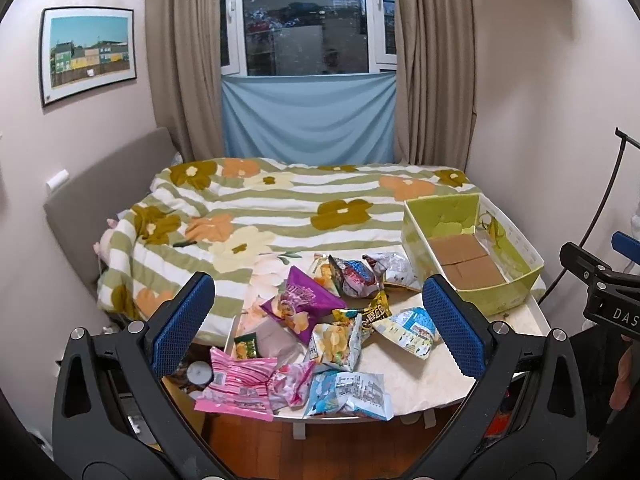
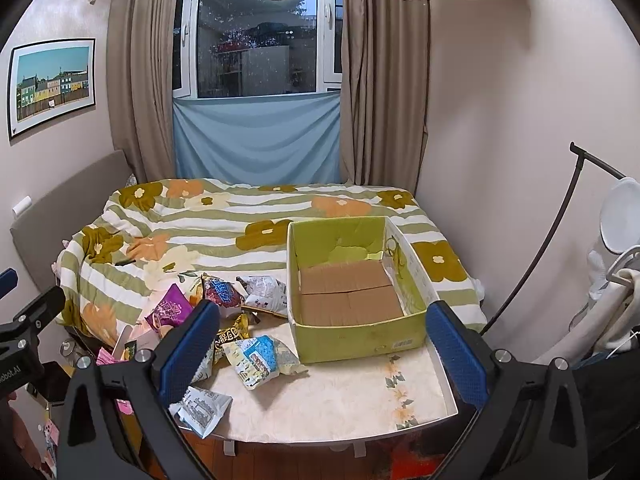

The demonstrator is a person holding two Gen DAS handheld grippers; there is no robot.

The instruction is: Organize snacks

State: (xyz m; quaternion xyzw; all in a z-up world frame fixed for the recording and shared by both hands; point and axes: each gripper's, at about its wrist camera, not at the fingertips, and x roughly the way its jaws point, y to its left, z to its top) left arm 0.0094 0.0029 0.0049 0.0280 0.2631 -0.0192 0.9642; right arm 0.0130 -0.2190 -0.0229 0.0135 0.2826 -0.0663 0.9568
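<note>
**Operator A:** Since both tools hang above the near edge of the table [image 2: 344,408] with nothing between their pads, we treat this as the start of the first pick. Left gripper [image 1: 318,326]: fingers spread wide, holding nothing. Right gripper [image 2: 322,350]: likewise released and unloaded.

**Operator B:** Confirmed. Where do we locate the work items?

**Operator A:** In the left wrist view, the snack packets lie in a loose heap from 12 o'clock down to 6 o'clock of the left gripper's gap. The green cardboard box [image 2: 360,340] stands at 1 o'clock of that heap, on the far right part of the table, and we see only its brown floor, so we judge it has no packets in it yet.

**Operator B:** Which packet do we take first?

**Operator A:** We recommend an outlying one. The blue-and-white packet [image 2: 256,360] lies just beside the box's near left corner, at 11 o'clock of the right gripper, apart from most of the pile. The purple chip bag [image 1: 304,300] and the pink striped packet [image 1: 240,384] overlap their neighbours, so we leave them for later.

**Operator B:** Grip procedure?

**Operator A:** We lower the pads astride a crimped seam or a puffed edge, close gently so that the contents are not crushed, lift clear of the box wall, and release low over the floor. Foil film may slip; we check the hold before travelling.
</note>
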